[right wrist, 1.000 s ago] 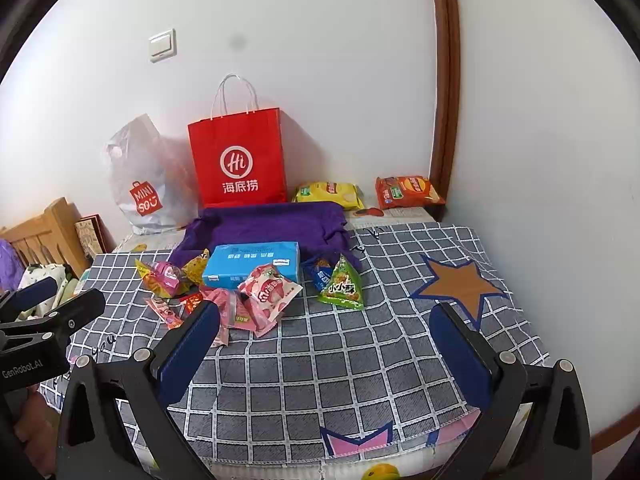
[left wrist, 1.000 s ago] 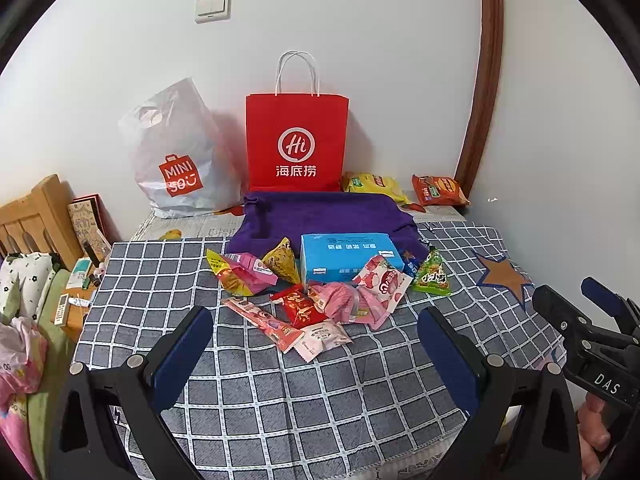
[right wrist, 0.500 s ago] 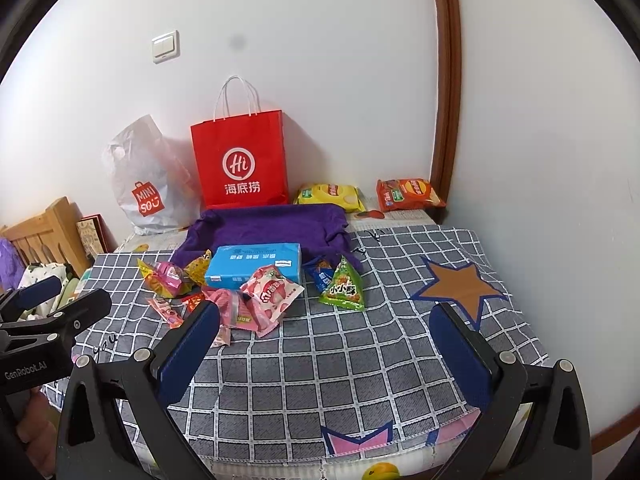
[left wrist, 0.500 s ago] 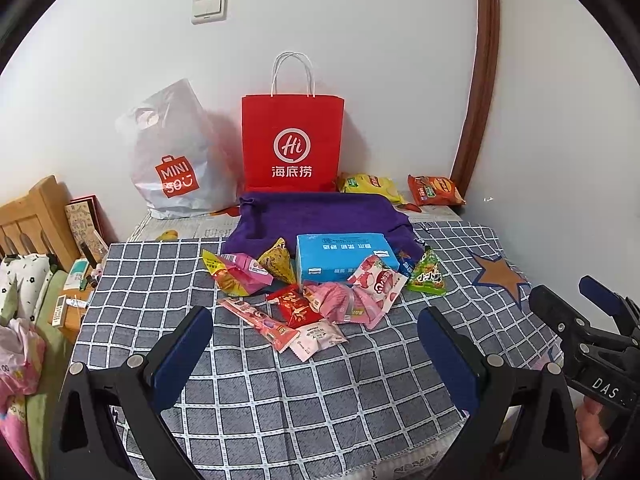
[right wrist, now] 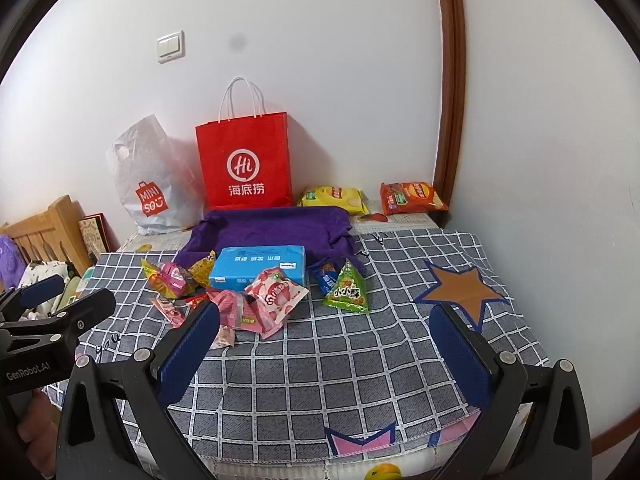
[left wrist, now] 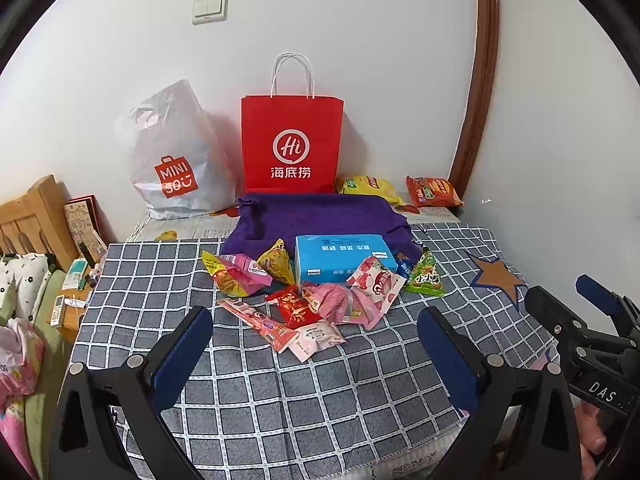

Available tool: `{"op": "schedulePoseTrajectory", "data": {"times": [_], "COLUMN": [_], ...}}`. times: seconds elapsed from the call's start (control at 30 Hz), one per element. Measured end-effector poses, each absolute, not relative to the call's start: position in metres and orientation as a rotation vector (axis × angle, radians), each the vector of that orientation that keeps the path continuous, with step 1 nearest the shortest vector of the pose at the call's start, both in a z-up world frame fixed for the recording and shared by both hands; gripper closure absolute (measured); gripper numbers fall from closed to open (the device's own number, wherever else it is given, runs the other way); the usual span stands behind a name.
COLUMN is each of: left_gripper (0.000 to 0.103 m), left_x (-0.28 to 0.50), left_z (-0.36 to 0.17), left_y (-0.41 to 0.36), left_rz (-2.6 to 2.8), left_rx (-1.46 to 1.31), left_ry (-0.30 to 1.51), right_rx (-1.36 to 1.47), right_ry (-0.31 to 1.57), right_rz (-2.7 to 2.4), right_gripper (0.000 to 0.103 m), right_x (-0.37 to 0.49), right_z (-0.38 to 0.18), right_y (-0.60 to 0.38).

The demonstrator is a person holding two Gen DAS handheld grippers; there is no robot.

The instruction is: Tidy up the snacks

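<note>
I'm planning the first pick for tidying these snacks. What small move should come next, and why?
Probably ease the right tongs forward toward the green triangle packet. Both tongs are open and hold nothing, and that packet lies apart at the pile's right edge, nearest the right side, while the left tongs face the crowded pile.

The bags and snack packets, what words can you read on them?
"Hi 海底捞" on the red paper bag.
"MINISO" on the white plastic bag.
"小小酥" on the green triangle packet.
"DAS" on the right claw.
"GenRobot.AI" on the left claw.
Other packets: too small.
</note>
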State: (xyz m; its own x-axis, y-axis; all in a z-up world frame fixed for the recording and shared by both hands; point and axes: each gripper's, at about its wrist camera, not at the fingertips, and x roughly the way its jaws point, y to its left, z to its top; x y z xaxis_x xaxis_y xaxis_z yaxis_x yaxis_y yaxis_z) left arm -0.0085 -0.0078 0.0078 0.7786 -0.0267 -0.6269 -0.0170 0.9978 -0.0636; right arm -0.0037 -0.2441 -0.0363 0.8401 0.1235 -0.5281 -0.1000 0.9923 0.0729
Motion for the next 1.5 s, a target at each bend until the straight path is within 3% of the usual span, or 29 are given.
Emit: {"op": "schedulePoseTrajectory", "data": {"times": [1.5], "left_gripper": [0.001], "left_x": [0.007], "left_z": [0.005], "left_y": [-0.003], "left_rz": [0.018], "left_rx": [-0.035], "left_ry": [0.661], "right_rx": [-0.017], "right_ry": [0.571], "right_rz": [0.123], "right_gripper": [0.000], "right_x": [0.020], "right_z": [-0.050], "right_y": [-0.235]}}
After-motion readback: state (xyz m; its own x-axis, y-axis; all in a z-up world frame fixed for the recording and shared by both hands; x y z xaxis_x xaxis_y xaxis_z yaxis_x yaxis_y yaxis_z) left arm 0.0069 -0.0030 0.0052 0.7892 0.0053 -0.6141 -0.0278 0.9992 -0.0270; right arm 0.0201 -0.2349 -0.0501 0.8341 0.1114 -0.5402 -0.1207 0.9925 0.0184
